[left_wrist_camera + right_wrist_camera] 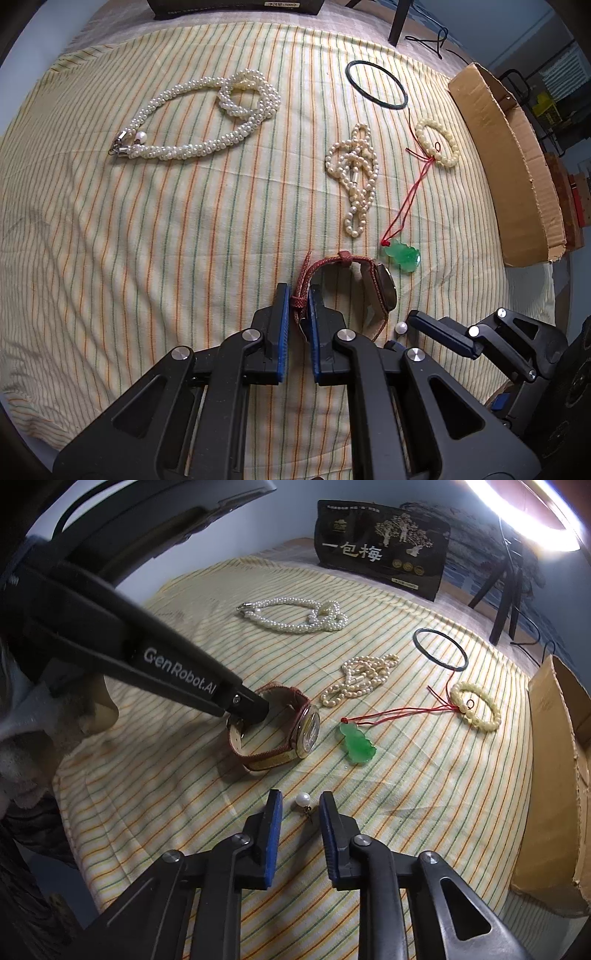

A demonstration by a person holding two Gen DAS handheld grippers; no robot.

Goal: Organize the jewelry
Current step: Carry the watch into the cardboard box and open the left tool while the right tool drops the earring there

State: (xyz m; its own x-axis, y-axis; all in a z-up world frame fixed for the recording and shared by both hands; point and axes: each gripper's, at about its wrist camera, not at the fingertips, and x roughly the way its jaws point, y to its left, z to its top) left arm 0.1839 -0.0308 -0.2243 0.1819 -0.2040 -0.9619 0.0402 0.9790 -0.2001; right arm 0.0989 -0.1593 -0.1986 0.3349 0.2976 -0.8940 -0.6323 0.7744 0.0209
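Observation:
A wristwatch with a red-brown strap (369,284) stands on its side on the striped cloth; it also shows in the right wrist view (284,731). My left gripper (298,299) is shut on its strap near the buckle. My right gripper (300,805) is open, its fingers on either side of a small pearl earring (303,799) on the cloth, seen too in the left wrist view (401,328). A green jade pendant (356,746) on a red cord lies just beyond.
A thick pearl necklace (199,118), a thin pearl strand (354,173), a cream bead bracelet (437,144) and a dark bangle (376,85) lie on the cloth. A cardboard box (517,177) stands at the right. A black pouch (380,550) stands at the back.

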